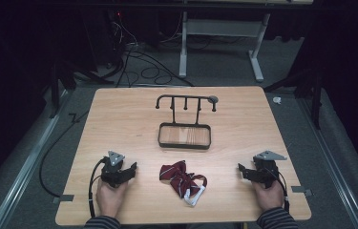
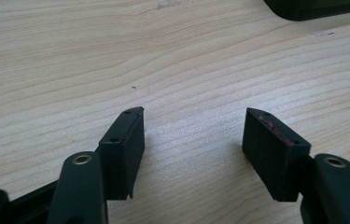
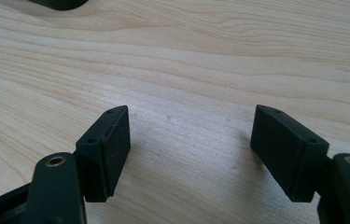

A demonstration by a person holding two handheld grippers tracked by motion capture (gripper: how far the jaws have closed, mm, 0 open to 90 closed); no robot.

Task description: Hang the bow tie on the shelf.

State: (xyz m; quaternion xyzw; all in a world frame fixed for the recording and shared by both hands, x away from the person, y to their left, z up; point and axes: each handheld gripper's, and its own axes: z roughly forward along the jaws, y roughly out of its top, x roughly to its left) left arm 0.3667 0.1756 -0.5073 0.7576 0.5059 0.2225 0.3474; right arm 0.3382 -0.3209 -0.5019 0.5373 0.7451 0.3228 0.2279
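A crumpled dark red cloth with a white strap [image 1: 183, 182] lies near the front middle of the wooden table [image 1: 119, 124]. Behind it stands a black wire rack with hooks over a tray base [image 1: 184, 136]. My left gripper [image 1: 132, 168] rests on the table left of the cloth, held by a hand, jaws wide apart over bare wood [image 2: 193, 135]. Right of the cloth, my right gripper [image 1: 240, 169] rests the same way, open with nothing between its pads [image 3: 191, 140].
Cables trail from both grippers off the front edge. Beyond the table, a white desk frame [image 1: 219, 43] and loose cables lie on the grey floor. A corner of the black tray base [image 2: 317, 8] shows at the top of the left gripper view.
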